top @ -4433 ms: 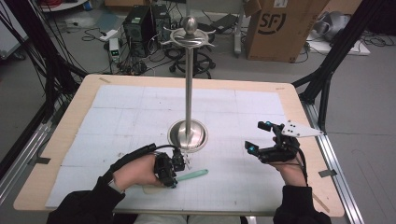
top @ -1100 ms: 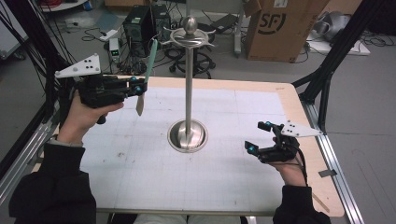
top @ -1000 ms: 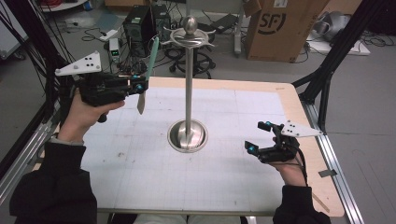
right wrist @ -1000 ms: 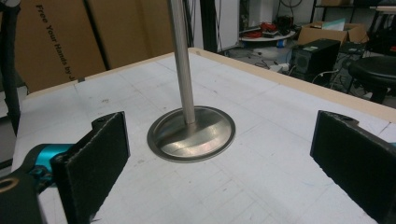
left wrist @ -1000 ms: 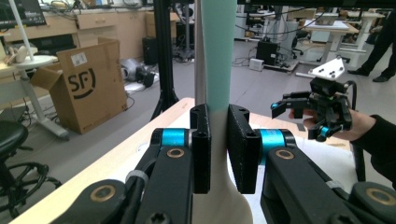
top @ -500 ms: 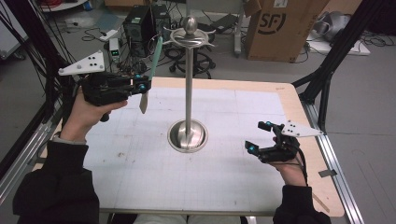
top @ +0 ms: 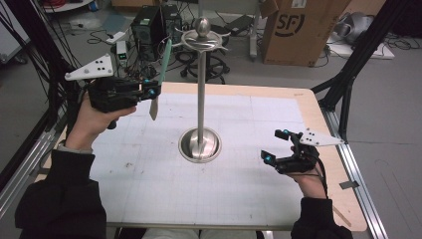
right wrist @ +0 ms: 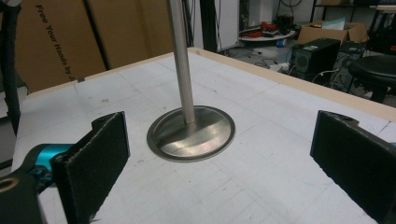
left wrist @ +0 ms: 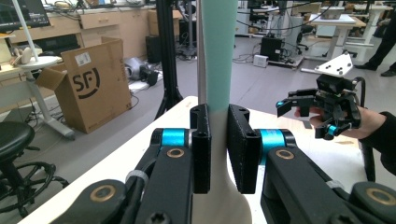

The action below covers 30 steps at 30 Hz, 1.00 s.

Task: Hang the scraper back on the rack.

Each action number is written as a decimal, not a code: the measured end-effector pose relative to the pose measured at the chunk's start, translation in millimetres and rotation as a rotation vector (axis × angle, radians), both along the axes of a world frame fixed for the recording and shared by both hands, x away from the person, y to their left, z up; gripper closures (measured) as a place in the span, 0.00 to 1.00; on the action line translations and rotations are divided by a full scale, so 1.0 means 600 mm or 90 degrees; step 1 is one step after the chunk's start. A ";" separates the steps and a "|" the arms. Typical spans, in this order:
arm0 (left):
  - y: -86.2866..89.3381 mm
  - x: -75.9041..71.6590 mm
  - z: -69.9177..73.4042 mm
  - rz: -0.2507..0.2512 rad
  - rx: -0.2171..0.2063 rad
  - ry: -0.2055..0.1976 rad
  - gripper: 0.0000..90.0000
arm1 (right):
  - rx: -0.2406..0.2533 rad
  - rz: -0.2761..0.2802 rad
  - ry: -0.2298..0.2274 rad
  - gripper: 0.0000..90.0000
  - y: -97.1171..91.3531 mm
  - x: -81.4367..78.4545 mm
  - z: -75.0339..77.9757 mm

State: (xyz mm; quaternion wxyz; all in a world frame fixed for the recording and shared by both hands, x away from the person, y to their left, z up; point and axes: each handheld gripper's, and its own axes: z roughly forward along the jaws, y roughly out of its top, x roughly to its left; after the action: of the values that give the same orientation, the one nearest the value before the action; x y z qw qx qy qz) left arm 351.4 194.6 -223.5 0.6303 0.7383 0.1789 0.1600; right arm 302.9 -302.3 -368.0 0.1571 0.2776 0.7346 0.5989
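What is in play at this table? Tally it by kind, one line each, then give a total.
Grippers: 2 (left gripper, right gripper)
Metal stand: 1
Teal and white utensil: 1, held upright in the left gripper's fingers
Total: 4

The person wears dark sleeves. Each hand holds a black tool. The left gripper and right gripper have flat black jaws, bright blue rings, brass screws and a grey three-cornered plate with small holes.
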 end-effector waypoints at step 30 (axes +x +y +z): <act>-0.031 0.017 -0.022 0.007 0.002 0.020 0.89 | -0.003 0.000 -0.002 0.04 0.001 0.001 0.000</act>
State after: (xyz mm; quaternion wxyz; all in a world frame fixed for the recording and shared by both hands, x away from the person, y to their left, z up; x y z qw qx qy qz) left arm 361.8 175.8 -236.4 0.6252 0.7408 0.1927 0.1526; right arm 303.3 -301.9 -368.2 0.1586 0.2762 0.7356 0.5979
